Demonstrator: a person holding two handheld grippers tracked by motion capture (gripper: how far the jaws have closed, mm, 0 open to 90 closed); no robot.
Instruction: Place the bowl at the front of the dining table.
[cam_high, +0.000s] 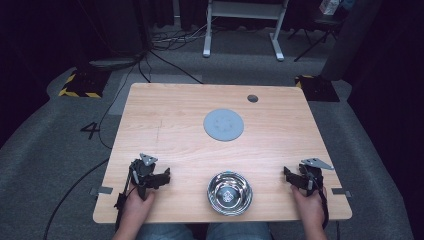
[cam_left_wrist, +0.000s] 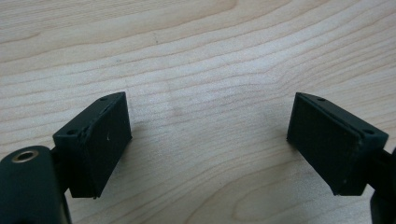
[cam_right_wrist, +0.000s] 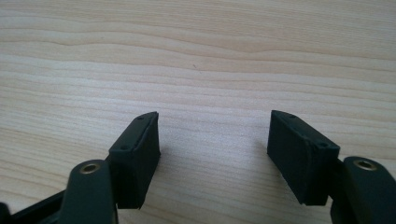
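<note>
A shiny steel bowl (cam_high: 229, 192) stands near the table's front edge, midway between my two grippers. A flat grey round disc (cam_high: 223, 124) lies on the wood beyond it, toward the middle of the table. My left gripper (cam_high: 163, 176) rests on the table at the front left, pointing right toward the bowl; its jaws stand open over bare wood (cam_left_wrist: 208, 135). At the front right my right gripper (cam_high: 287, 175) points left toward the bowl, open too, with bare wood between its pads (cam_right_wrist: 214, 144).
The light wooden table (cam_high: 165, 115) has a round cable hole (cam_high: 252, 98) near its far right edge. Beyond it, grey carpet carries cables, a white desk frame (cam_high: 243, 27) and yellow-black striped floor plates (cam_high: 80, 85).
</note>
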